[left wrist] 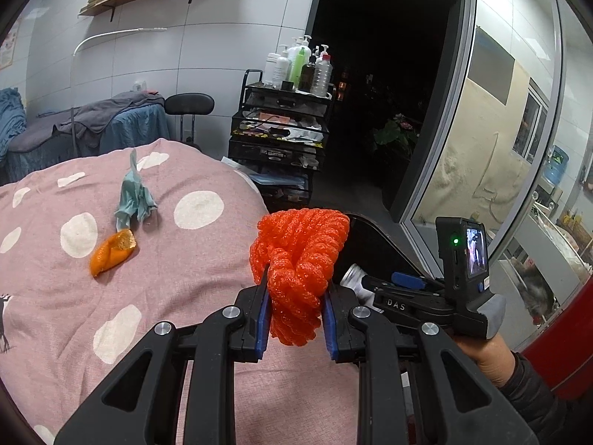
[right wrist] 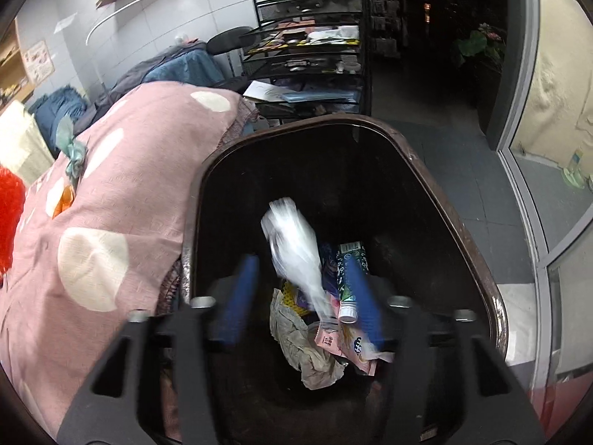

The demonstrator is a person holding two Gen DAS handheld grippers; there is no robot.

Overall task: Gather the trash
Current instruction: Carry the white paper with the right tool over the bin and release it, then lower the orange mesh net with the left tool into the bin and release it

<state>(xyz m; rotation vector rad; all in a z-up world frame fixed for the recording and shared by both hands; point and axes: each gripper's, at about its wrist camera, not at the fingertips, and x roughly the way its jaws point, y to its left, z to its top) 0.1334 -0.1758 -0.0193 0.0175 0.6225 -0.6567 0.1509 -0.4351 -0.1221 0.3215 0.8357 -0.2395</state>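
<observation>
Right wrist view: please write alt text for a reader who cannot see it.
The open right tool hangs over a dark bin as a blurred white bag drops onto wrappers and a tube. A pink dotted blanket lies beside the bin.

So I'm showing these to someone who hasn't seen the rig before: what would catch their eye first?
Probably the bright orange foam net, pinched in the left gripper above the pink polka-dot bedcover. Next, the blurred white plastic wrapper between the open right gripper's fingers, over the dark trash bin that already holds litter.
</observation>
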